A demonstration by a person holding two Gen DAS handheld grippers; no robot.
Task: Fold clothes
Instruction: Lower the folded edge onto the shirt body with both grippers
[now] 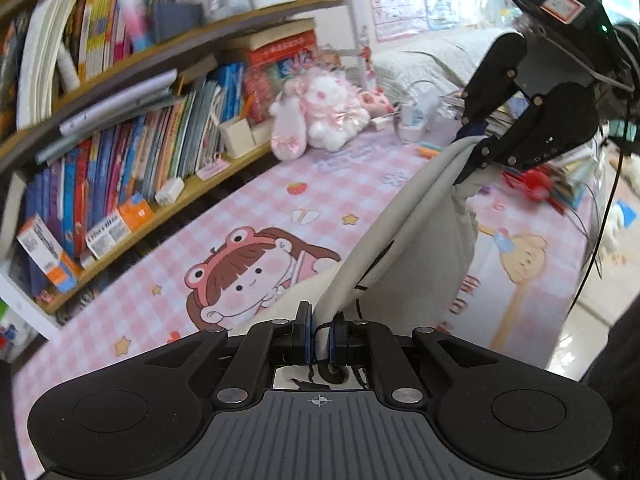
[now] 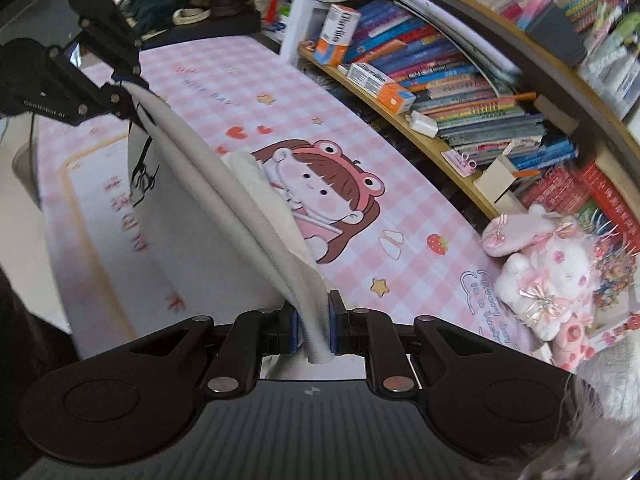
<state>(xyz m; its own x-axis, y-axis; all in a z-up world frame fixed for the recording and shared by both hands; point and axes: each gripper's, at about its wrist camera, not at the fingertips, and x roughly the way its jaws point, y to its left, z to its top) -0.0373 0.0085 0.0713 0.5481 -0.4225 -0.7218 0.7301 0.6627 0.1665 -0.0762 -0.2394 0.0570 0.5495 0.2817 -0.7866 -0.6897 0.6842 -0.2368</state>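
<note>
Left wrist view: left tool [image 1: 320, 334] clamped on white garment [image 1: 404, 248] hem, lower centre; right tool [image 1: 476, 148] clamped upper right. Garment hangs over pink checked bench [image 1: 248, 204]. Risk: thin pinch slips, or sagging cloth bunches.

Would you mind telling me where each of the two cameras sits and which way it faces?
Left wrist: sits on the left gripper, looking down along its fingers over the pink mat toward the bookshelf; the right gripper shows at upper right.
Right wrist: sits on the right gripper, looking down across the same mat toward the bookshelf; the left gripper shows at upper left.
Shared: the grey garment stretched between both shut grippers, the mat, the plush rabbit.
</note>
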